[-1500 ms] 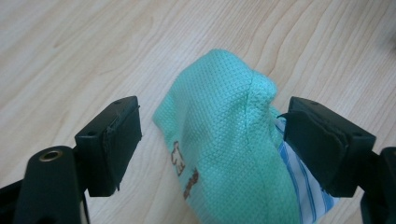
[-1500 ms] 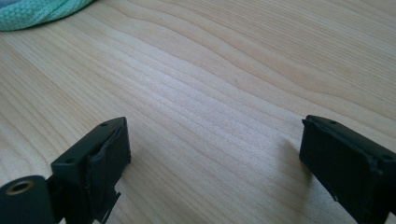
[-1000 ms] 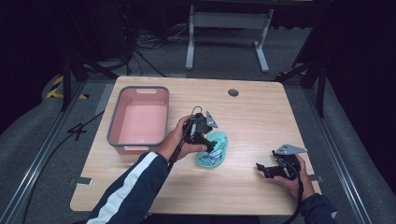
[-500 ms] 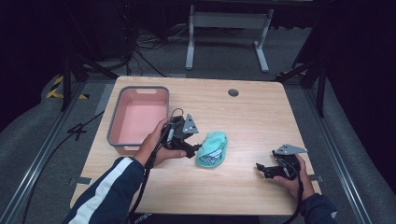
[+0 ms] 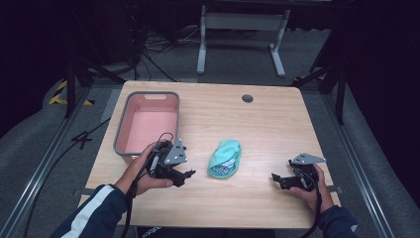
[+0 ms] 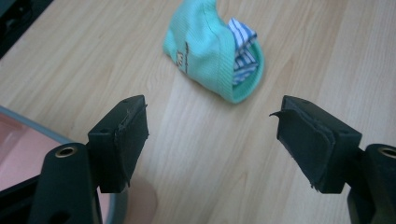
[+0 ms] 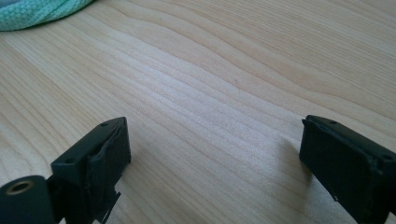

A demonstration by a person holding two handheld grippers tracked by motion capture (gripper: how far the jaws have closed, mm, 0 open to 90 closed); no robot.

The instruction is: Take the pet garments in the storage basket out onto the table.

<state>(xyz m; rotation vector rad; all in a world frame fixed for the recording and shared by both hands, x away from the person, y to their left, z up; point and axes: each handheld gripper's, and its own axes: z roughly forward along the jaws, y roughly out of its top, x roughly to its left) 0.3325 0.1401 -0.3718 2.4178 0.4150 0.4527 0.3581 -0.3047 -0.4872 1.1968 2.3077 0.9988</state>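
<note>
A mint-green sock bundle [image 5: 225,157] with a blue-striped sock tucked inside lies on the wooden table [image 5: 277,124], near the middle. My left gripper [image 5: 185,176] sits to its left, beside the pink tub [image 5: 148,96]. It is open and its jaws have just been closing a little, with nothing between them. In the left gripper view the bundle [image 6: 210,46] lies ahead of the open left gripper [image 6: 210,121]. My right gripper [image 5: 276,179] rests at the front right, open over bare wood. In the right gripper view, beyond the right gripper [image 7: 215,140], an edge of the bundle [image 7: 37,9] shows at top left.
The grey-rimmed pink tub stands at the table's left; its rim [image 6: 28,122] shows close beside my left jaw. A round cable hole [image 5: 247,98] is near the far edge. Beyond the table are a metal stand [image 5: 237,29] and cables on the floor.
My left gripper has drawn back to the left from the sock bundle toward the tub; the bundle stays on the table. The right gripper has not moved.
</note>
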